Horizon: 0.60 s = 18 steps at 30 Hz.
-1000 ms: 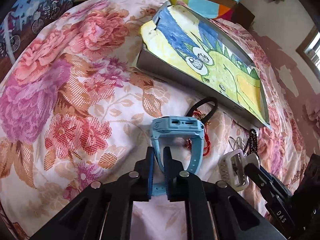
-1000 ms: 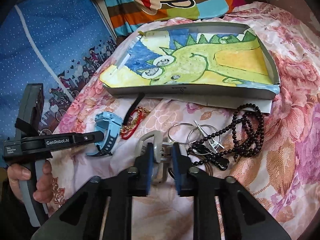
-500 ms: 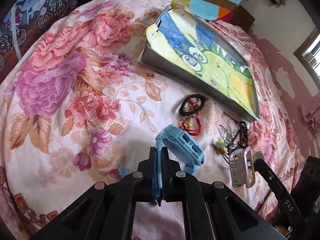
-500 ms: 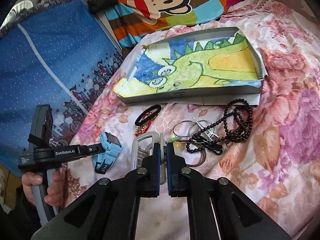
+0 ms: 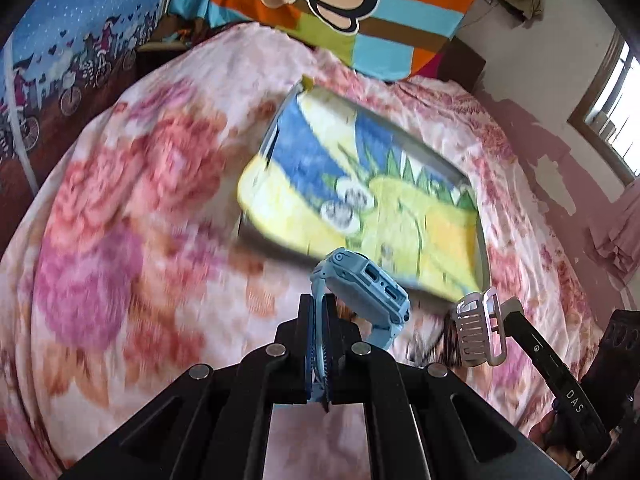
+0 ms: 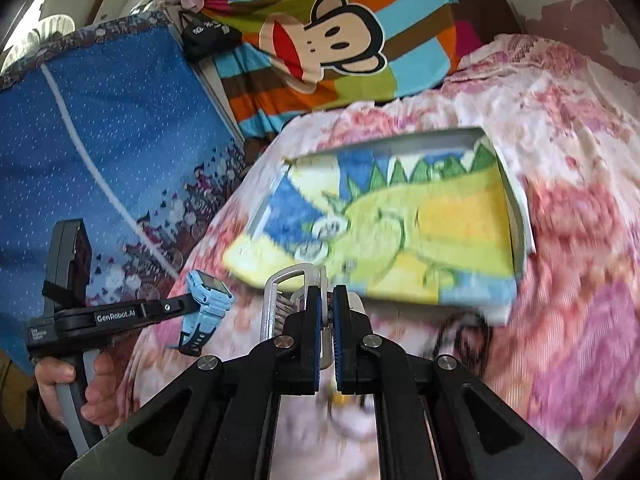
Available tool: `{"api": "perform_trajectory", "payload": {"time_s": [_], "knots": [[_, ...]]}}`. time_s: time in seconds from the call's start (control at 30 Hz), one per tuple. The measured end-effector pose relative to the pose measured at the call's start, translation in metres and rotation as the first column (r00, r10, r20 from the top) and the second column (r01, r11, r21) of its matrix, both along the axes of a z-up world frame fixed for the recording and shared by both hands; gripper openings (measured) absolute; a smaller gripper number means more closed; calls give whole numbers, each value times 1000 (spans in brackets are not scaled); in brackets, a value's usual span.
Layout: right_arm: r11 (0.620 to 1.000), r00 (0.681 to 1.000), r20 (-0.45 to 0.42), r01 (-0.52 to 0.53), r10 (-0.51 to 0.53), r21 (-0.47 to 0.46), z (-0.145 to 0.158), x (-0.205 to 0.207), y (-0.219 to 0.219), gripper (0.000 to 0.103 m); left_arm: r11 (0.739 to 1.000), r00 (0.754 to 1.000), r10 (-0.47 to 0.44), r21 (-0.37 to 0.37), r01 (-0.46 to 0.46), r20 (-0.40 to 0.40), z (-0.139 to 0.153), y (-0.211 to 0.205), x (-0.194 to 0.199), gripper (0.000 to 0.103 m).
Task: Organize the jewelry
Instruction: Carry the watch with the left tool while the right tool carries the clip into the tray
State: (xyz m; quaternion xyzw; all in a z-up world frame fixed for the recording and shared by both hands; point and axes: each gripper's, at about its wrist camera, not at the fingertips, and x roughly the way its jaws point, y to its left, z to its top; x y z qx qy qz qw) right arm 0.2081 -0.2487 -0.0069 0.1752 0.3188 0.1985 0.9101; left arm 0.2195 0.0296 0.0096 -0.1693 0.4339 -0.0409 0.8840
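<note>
Blue watch (image 5: 362, 292) up off the bed (image 5: 120, 240), its strap pinched tight in the left claw (image 5: 319, 344)! Just right of it, the silver watch (image 5: 478, 330) hangs clamped in the right claw (image 6: 328, 320). Both are above the flowered bedcover, in front of the dinosaur-lined tray (image 5: 440, 156).

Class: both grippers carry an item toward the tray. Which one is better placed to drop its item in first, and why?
Right, probably. The right gripper holds the silver watch just before the tray edge; the left gripper with the blue watch sits farther left.
</note>
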Motion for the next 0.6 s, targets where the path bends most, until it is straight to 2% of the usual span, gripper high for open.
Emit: {"api": "perform_trajectory", "payload": {"time_s": [0.27,0.43,0.6], "knots": [[999,999,-18,31,-31,-19,-8,65,13,5,999,999,37,-9,-37,30,-4,3,63,4],[998,998,-43,34,-37,-61,-22,84,21,5,999,999,45,4,-45,16,-19,-1,88,4],[993,998,-54,35,-41,-110,-31,89,26,6,999,999,47,5,-47,-8,-34,-5,96,4]]}}
